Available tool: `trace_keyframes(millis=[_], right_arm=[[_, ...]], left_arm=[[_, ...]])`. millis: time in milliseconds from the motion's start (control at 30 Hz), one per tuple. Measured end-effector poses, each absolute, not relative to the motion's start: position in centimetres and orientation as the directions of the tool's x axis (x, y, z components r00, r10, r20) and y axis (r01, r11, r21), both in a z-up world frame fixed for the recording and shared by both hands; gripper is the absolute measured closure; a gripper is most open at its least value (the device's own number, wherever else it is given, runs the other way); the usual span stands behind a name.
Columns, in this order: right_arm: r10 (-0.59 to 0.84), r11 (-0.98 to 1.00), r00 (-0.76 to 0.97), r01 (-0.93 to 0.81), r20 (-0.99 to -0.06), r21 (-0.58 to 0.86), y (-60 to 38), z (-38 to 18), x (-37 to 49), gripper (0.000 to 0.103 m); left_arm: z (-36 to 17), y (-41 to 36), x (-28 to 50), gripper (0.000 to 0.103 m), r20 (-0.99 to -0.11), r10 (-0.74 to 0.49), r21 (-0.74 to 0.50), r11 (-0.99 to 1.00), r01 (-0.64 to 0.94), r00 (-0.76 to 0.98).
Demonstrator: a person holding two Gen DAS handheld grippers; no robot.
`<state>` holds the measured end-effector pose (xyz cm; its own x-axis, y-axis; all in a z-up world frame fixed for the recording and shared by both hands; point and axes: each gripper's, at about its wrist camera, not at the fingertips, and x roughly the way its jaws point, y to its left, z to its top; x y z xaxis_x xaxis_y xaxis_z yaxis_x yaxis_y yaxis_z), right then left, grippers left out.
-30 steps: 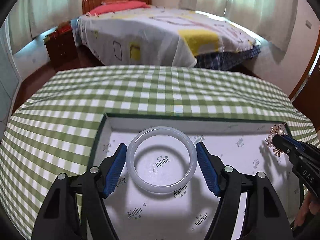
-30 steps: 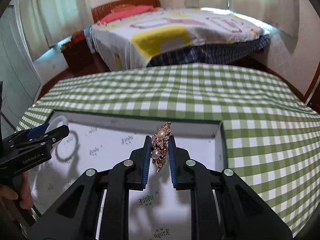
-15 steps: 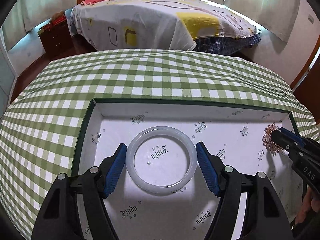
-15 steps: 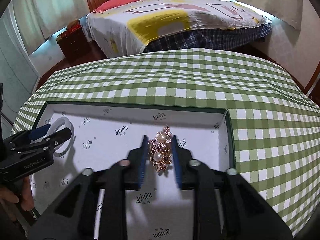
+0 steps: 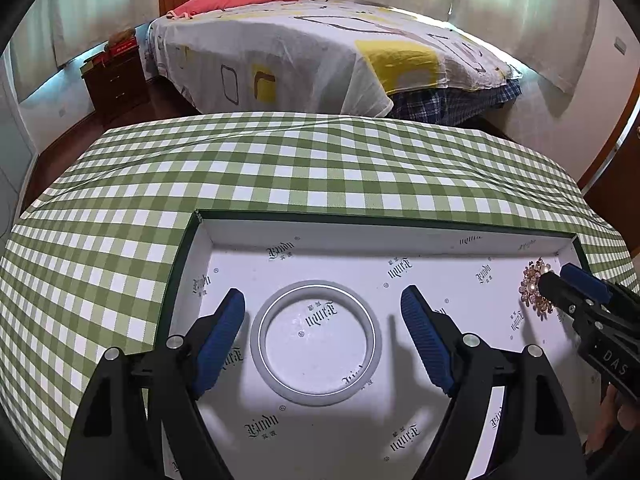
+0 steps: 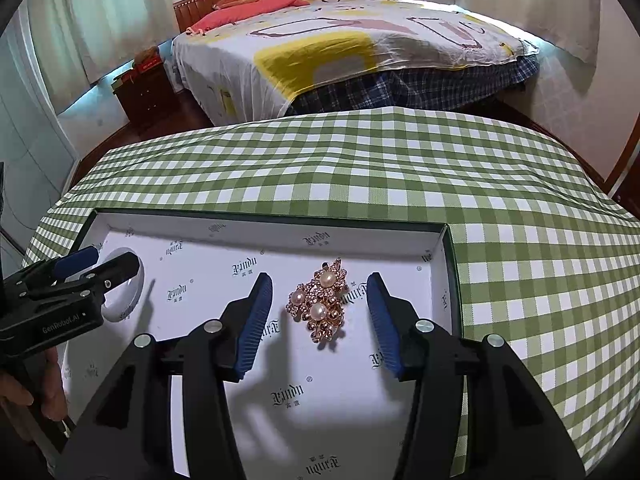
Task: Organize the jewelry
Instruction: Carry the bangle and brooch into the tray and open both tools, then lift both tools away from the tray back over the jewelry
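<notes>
Low in the centre of the left wrist view, your left tongs (image 5: 322,316) stand wide apart, their jaws having just spread further. Between them a pale bangle (image 5: 316,339) lies flat on the white printed floor of a shallow box (image 5: 384,227), with a clear gap to each blue pad (image 5: 224,326).

At the bottom centre of the right wrist view, your right tongs (image 6: 320,300) have also just been parting. A gold brooch (image 6: 320,306) set with three pearls rests on the box floor between the pads, touching neither.

At the right edge of the left view the right tongs reach in beside the brooch. At the left edge of the right view the left tongs cover part of the bangle, with your fingers (image 6: 50,384) below them.

The dark-rimmed box sits on a desk (image 6: 400,168) under a green and white checked cloth. Beyond it, across the upper frame, stands a bed (image 5: 304,48) with a white and yellow cover and a red pillow.
</notes>
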<state>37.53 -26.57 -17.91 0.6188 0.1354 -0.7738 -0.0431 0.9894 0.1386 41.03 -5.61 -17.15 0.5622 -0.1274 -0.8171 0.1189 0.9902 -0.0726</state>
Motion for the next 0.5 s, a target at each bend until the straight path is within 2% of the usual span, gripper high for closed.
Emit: trace_keyframes(millis=[200,500], right_arm=[[0.129,0.99,0.64,-0.04,-0.757,0.135,-26.4,-17.7,37.0,0.054],[0.116,0.992,0.718,-0.044,-0.687,0.123,-26.2,-15.2,34.2,0.053]], left_arm=[[-16.7,-5.4,40.7,0.025,-0.797,-0.128,-0.076,0.991,0.112,0.59],[-13.7,-4.5,37.9,0.025,-0.711,-0.125,-0.086,0.992,0.091,0.692]])
